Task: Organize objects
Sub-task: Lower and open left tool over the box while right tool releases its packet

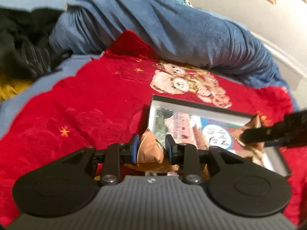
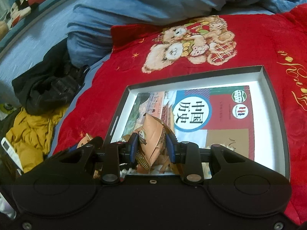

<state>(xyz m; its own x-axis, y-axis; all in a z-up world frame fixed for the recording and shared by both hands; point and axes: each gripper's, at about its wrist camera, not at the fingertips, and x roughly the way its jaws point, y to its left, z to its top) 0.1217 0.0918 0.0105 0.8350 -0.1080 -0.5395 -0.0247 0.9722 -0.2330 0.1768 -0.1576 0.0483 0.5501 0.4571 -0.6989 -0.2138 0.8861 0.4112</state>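
Left tongs [image 1: 151,149]: clamped on a tan snack packet [image 1: 148,153], held just at the near left corner of the box; blue pads [image 1: 134,149] pressed to the packet's sides

Right tongs [image 2: 151,147]: clamped on a second tan snack packet [image 2: 152,134], held over the near end of the box interior (whether it touches the book beneath cannot be told); in the left wrist view these tongs enter from the right edge gripping their packet [image 1: 253,126]

Box [image 2: 266,88]: shallow, dark rim, white inner walls; lying open on the red blanket [image 2: 124,72]; holds a textbook [image 2: 226,111] flat on its floor, cover up, Chinese title in a blue-ringed white circle

Red blanket: teddy-bear print [image 2: 191,44] beyond the box's far rim; spread on the bed

Blue duvet [image 2: 144,3]: bunched along the blanket's far edge

Black garment [image 2: 48,88] and mustard-yellow garment [image 2: 32,132]: heaped left of the blanket, touching each other; a white remote [image 2: 10,153] lies just beside the yellow one
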